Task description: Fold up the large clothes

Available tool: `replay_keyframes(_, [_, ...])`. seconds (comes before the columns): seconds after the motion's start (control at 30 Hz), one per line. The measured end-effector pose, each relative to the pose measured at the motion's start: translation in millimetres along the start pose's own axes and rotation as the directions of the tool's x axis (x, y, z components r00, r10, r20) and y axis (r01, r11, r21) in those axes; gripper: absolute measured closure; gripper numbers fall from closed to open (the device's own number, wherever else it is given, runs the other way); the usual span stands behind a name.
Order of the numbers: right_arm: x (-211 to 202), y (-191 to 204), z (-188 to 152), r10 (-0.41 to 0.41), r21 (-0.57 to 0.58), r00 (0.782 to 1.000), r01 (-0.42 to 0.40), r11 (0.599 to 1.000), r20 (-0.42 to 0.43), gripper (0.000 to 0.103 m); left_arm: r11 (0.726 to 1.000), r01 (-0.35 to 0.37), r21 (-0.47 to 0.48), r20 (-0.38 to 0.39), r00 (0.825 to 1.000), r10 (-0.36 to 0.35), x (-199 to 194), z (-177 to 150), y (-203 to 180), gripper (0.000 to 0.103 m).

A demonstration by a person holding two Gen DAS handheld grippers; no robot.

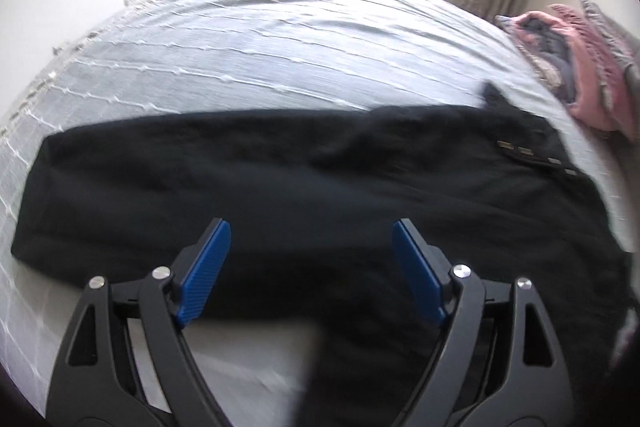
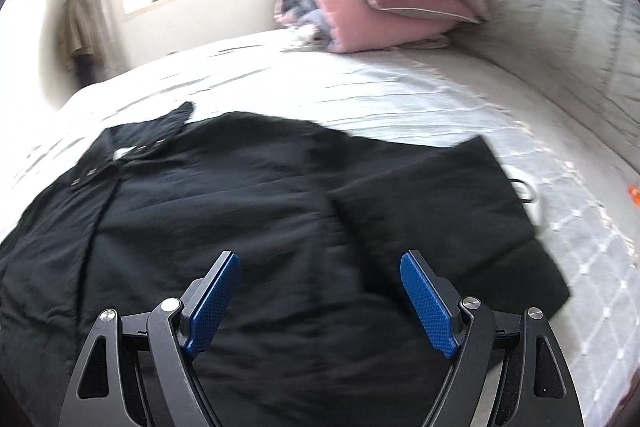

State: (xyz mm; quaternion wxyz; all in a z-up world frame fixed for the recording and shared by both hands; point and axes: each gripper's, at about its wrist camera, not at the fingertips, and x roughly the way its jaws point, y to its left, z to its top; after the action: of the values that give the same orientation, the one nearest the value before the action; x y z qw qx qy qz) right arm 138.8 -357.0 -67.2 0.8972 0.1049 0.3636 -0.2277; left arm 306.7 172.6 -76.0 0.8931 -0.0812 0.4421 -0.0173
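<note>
Two views show the same black garment (image 1: 304, 187) lying flat on the grey bedspread (image 1: 248, 47).

From the left wrist camera, the left gripper (image 1: 311, 233) hangs above the near edge of the cloth with its blue pads (image 1: 206, 269) spread wide and nothing between them. The garment stretches across the bed as a long band; a row of small metal snaps (image 1: 532, 157) marks its placket at the right. A pink pillow (image 1: 592, 79) lies beyond that end.

From the right wrist camera, the right gripper (image 2: 320, 267) is also wide and empty, above the body of the garment. One sleeve (image 2: 440, 211) is already folded inward — it lies on top of the body.

The risk is probably a shallow pinch: if the fingers catch only the top layer, the lower layer stays behind and the fold comes out crooked. Both pictures are blurred, so the edges are hard to judge.
</note>
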Motion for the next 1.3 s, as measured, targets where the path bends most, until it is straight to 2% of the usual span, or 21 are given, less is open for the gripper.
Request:
replay_keyframes(0.13, [8, -22, 2, -0.068, 0.022, 0.998, 0.068, 0.997, -0.004, 0.019, 0.996, 0.084, 0.028, -0.01, 0.996, -0.083, -37, -23, -37, 0.011])
replay_keyframes(0.27, [21, -36, 4, -0.07, 0.056, 0.997, 0.072, 0.996, -0.028, 0.019, 0.983, 0.175, 0.054, -0.03, 0.984, -0.173, -64, -50, -76, 0.009])
replay_keyframes(0.37, [37, -36, 5, -0.089, 0.036, 0.995, 0.09, 0.995, -0.039, 0.019, 0.967, 0.246, 0.071, -0.021, 0.969, -0.245, -70, -75, -103, 0.007])
replay_keyframes(0.43, [49, -33, 5, -0.103, 0.007, 0.994, 0.103, 0.995, -0.04, 0.019, 0.953, 0.292, 0.079, -0.008, 0.956, -0.293, -64, -94, -117, 0.007])
replay_keyframes(0.5, [56, -36, 6, -0.115, -0.01, 0.993, 0.115, 0.993, -0.032, 0.02, 0.943, 0.322, 0.085, -0.027, 0.947, -0.321, -51, -110, -127, 0.007])
replay_keyframes(0.57, [57, -39, 7, -0.142, -0.019, 0.99, 0.142, 0.99, -0.019, 0.033, 0.937, 0.332, 0.105, -0.06, 0.943, -0.328, -37, -124, -137, 0.007])
replay_keyframes(0.63, [56, -42, 9, -0.143, -0.028, 0.99, 0.142, 0.989, -0.021, 0.07, 0.936, 0.334, 0.107, -0.086, 0.941, -0.326, -27, -131, -143, 0.007])
replay_keyframes(0.7, [52, -51, 12, -0.121, -0.015, 0.992, 0.12, 0.993, -0.038, 0.086, 0.934, 0.348, 0.079, -0.093, 0.935, -0.341, -22, -131, -145, 0.007])
replay_keyframes(0.73, [50, -55, 15, -0.116, -0.01, 0.992, 0.116, 0.993, -0.04, 0.088, 0.933, 0.353, 0.068, -0.092, 0.934, -0.346, -21, -131, -146, 0.007])
replay_keyframes(0.8, [43, -64, 22, -0.126, -0.008, 0.992, 0.126, 0.992, -0.028, 0.09, 0.931, 0.36, 0.061, -0.086, 0.931, -0.355, -20, -131, -147, 0.007])
replay_keyframes(0.93, [26, -95, 44, -0.216, -0.024, 0.976, 0.217, 0.976, 0.013, 0.09, 0.931, 0.358, 0.077, -0.081, 0.932, -0.352, -21, -134, -149, 0.007])
replay_keyframes(1.07, [16, -141, 73, -0.32, -0.016, 0.947, 0.321, 0.947, 0.035, 0.09, 0.927, 0.366, 0.081, -0.095, 0.929, -0.359, -19, -135, -150, 0.007])
replay_keyframes(1.17, [16, -182, 89, -0.411, -0.005, 0.911, 0.411, 0.912, 0.03, 0.089, 0.928, 0.361, 0.091, -0.098, 0.931, -0.353, -20, -134, -151, 0.007])
replay_keyframes(1.2, [16, -196, 92, -0.434, 0.008, 0.9, 0.434, 0.901, 0.025, 0.086, 0.928, 0.361, 0.096, -0.095, 0.931, -0.352, -21, -134, -152, 0.007])
replay_keyframes(1.27, [14, -221, 94, -0.463, 0.05, 0.886, 0.461, 0.886, 0.023, 0.074, 0.929, 0.354, 0.108, -0.085, 0.934, -0.346, -23, -134, -153, 0.007])
replay_keyframes(1.3, [11, -230, 93, -0.482, 0.066, 0.876, 0.48, 0.875, 0.026, 0.063, 0.93, 0.349, 0.113, -0.08, 0.936, -0.342, -23, -134, -153, 0.007])
